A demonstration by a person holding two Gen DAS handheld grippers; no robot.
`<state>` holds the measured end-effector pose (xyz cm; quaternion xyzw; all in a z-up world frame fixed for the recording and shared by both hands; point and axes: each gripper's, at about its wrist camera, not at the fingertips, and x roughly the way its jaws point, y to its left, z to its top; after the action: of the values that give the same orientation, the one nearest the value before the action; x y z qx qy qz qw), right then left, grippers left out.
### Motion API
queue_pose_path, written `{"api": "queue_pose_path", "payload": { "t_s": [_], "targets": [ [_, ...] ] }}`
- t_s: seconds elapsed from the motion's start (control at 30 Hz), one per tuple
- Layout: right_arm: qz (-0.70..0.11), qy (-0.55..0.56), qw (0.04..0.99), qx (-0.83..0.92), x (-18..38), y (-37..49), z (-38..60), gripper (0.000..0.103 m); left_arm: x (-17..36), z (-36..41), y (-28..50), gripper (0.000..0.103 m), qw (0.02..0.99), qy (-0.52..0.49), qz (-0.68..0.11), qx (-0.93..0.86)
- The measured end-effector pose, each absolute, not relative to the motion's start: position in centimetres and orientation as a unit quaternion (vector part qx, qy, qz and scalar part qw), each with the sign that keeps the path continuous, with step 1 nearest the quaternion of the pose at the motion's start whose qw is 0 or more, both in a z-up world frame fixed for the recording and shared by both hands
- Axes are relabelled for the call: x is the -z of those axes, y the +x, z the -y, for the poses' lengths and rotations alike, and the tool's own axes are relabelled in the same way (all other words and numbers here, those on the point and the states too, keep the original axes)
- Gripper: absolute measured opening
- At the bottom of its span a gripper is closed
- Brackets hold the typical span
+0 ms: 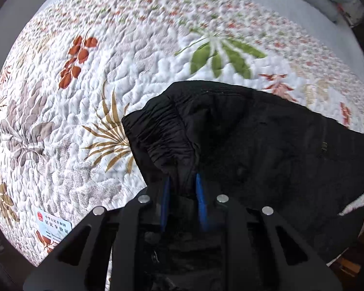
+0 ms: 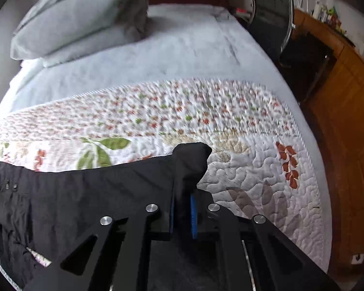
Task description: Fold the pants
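Black pants [image 1: 254, 140] lie on a quilted floral bedspread [image 1: 85, 97]. In the left wrist view my left gripper [image 1: 182, 184] is shut on a bunched, gathered edge of the pants, which rises between its blue pads [image 1: 201, 194] and drapes off to the right. In the right wrist view my right gripper [image 2: 182, 206] is shut on another corner of the black pants [image 2: 85, 194]; the cloth sticks up past the blue pads [image 2: 193, 215] and hangs away to the left over the bedspread [image 2: 254, 169].
A small printed card [image 1: 53, 228] lies on the quilt at lower left. Grey pillows [image 2: 80, 21] sit at the head of the bed on a pale sheet [image 2: 182, 55]. A dark chair [image 2: 276, 14] and wooden furniture [image 2: 347, 111] stand beyond the bed's right edge.
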<state>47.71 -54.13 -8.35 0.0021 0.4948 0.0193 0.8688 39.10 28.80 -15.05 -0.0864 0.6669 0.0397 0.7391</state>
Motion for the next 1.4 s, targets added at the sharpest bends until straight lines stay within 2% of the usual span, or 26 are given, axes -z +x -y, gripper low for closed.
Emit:
{"api": "queue_pose_path", "payload": {
  "t_s": [0.3, 0.57, 1.0, 1.4],
  "targets": [
    [-0.430, 0.031, 0.900, -0.069, 4.2, 40.2, 54.6, 0.009, 9.8, -27.4, 32.5, 0.018, 0.787, -0.099, -0.609, 0.028],
    [-0.390, 0.062, 0.915, -0.088, 2.9, 33.1, 56.1, 0.009, 7.1, -27.6, 24.8, 0.018, 0.817, -0.133, -0.555, 0.080],
    [-0.314, 0.154, 0.932, -0.093, 3.7, 20.0, 61.0, 0.009, 8.3, -29.1, 14.7, 0.019, 0.818, -0.209, -0.526, 0.099],
    [-0.323, 0.259, 0.909, -0.043, 10.7, 10.8, 64.3, 0.009, 12.9, -31.4, 9.2, 0.024, 0.798, -0.245, -0.547, 0.059]
  ]
}}
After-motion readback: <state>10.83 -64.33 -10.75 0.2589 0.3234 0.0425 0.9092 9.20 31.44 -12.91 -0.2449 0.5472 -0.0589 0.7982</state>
